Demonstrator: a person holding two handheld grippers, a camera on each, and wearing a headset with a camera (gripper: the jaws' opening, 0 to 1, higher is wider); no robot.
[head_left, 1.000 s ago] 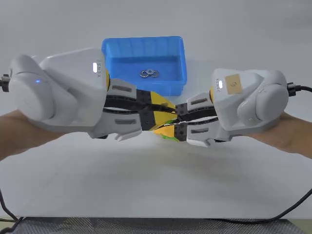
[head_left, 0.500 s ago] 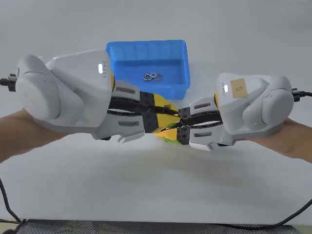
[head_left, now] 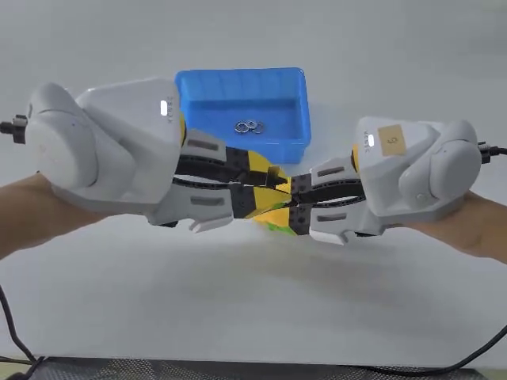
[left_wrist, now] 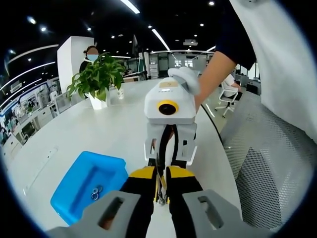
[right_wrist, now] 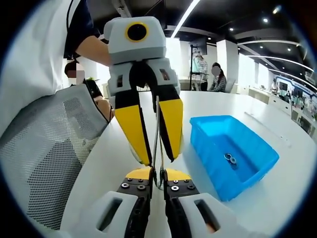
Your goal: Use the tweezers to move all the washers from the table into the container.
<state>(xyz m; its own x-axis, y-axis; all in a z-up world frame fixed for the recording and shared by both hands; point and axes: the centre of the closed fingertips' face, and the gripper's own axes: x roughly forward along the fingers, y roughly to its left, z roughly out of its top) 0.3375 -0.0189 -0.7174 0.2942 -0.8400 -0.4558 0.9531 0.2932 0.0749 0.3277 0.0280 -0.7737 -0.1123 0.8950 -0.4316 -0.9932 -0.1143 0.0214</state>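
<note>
My left gripper (head_left: 277, 190) and right gripper (head_left: 292, 200) meet tip to tip above the table, in front of the blue container (head_left: 295, 95). Thin metal tweezers (right_wrist: 157, 124) run between the left gripper's yellow fingers (right_wrist: 136, 129) and end between the right gripper's tips (right_wrist: 158, 174). In the left gripper view the tweezers (left_wrist: 159, 191) sit in the narrow gap of my near-closed left jaws, with the right gripper (left_wrist: 166, 159) straight ahead. Both grippers are shut on the tweezers. A few washers (head_left: 249, 126) lie together inside the container (left_wrist: 74, 183), also seen as washers (right_wrist: 230, 158). The grippers hide the table under them.
The white table (head_left: 253, 293) stretches toward me in front of the grippers. Cables hang off the near edge at both sides. A small green patch (head_left: 277, 227) shows under the joined tips. A potted plant (left_wrist: 99, 79) stands far off on the table.
The head camera has shifted a little. The two grippers stay tip to tip on the tweezers, and the washers in the container have not moved.
</note>
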